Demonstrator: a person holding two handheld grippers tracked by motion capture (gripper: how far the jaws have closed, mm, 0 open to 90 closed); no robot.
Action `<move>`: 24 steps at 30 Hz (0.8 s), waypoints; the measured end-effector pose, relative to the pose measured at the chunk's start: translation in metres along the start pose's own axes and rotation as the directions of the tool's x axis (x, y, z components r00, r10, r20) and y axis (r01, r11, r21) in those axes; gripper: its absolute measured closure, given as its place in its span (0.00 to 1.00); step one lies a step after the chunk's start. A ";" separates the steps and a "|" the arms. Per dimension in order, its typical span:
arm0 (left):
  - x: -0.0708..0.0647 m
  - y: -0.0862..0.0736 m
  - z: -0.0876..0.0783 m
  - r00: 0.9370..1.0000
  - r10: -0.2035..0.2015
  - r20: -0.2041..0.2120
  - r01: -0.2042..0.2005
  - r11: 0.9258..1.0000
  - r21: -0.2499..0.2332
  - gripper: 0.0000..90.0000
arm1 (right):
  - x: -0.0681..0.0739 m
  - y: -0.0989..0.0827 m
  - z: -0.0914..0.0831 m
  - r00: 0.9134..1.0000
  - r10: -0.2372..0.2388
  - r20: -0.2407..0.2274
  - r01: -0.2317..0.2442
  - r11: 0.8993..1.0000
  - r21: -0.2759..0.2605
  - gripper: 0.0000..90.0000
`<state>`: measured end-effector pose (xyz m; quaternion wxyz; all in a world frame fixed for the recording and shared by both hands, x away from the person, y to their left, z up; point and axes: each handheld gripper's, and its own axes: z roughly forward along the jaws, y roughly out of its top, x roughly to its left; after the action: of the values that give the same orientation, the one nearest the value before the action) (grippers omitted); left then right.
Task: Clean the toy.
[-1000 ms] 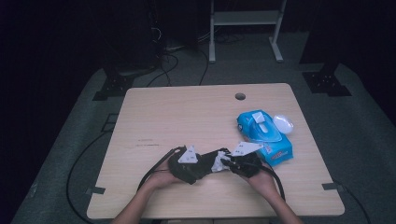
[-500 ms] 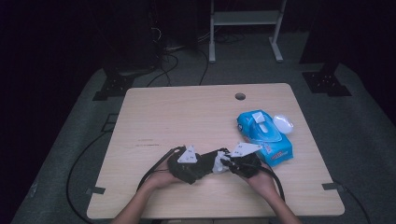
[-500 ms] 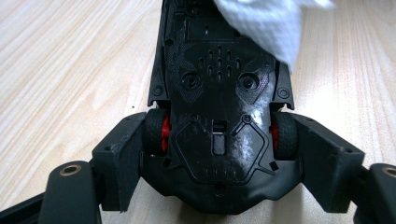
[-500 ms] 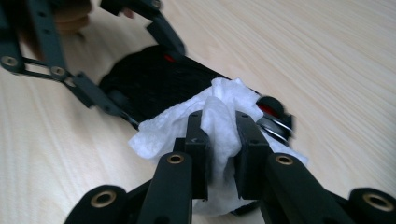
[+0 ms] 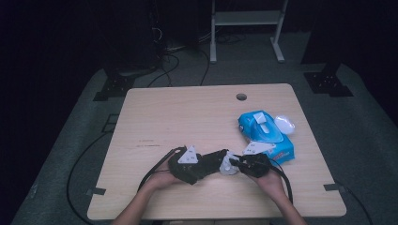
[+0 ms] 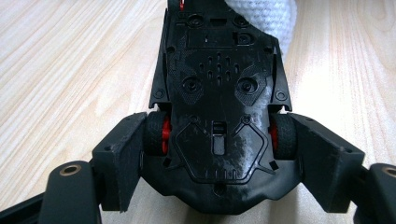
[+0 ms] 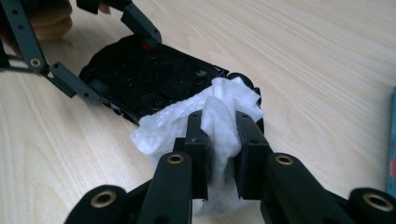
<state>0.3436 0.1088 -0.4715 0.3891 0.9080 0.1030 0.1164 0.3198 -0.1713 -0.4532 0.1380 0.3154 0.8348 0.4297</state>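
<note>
The toy car (image 6: 217,107) lies belly-up near the table's (image 5: 187,117) front edge, clamped across its rear wheels by the left gripper (image 6: 219,163); the right gripper (image 7: 223,140) pinches a white wipe (image 7: 205,116) pressed against the car's front end; the chassis looks smeared and damp, so wiping seems underway, with more underside left; right of the car sits the blue wipes pack (image 5: 265,133), well clear; nothing blocks the stroke.

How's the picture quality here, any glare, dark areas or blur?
High view: table lit, surroundings nearly black. Left gripper view: sharp, with shiny glare patches on the toy car's underside. Right gripper view: the wipe is crisp; the near jaw arms and far table are soft.
</note>
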 end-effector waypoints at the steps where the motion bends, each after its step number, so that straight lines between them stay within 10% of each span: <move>1: 0.000 0.000 0.000 1.000 0.006 0.000 -0.006 1.000 0.005 0.26 | 0.003 0.001 0.001 1.000 -0.009 0.007 0.009 1.000 -0.002 0.86; 6: 0.000 -0.001 -0.001 1.000 0.009 -0.006 -0.009 1.000 0.017 0.26 | 0.020 0.011 0.015 0.997 -0.080 -0.023 0.080 0.997 -0.003 0.86; 13: 0.001 0.000 -0.002 1.000 -0.006 -0.008 0.005 1.000 -0.011 0.26 | 0.002 0.003 0.006 0.999 -0.021 0.031 0.020 1.000 0.006 0.86; 20: 0.002 -0.001 -0.001 1.000 0.006 -0.006 -0.006 1.000 0.013 0.26 | 0.023 0.014 0.018 0.995 -0.094 -0.026 0.094 0.996 0.004 0.86; 24: 0.001 0.000 -0.003 1.000 -0.002 -0.008 0.002 1.000 -0.010 0.26 | 0.008 0.009 0.010 0.997 -0.068 0.019 0.068 0.998 0.017 0.86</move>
<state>0.3439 0.1110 -0.4693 0.3932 0.9055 0.1048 0.1201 0.3227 -0.1561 -0.4517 0.1581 0.2919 0.8472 0.4148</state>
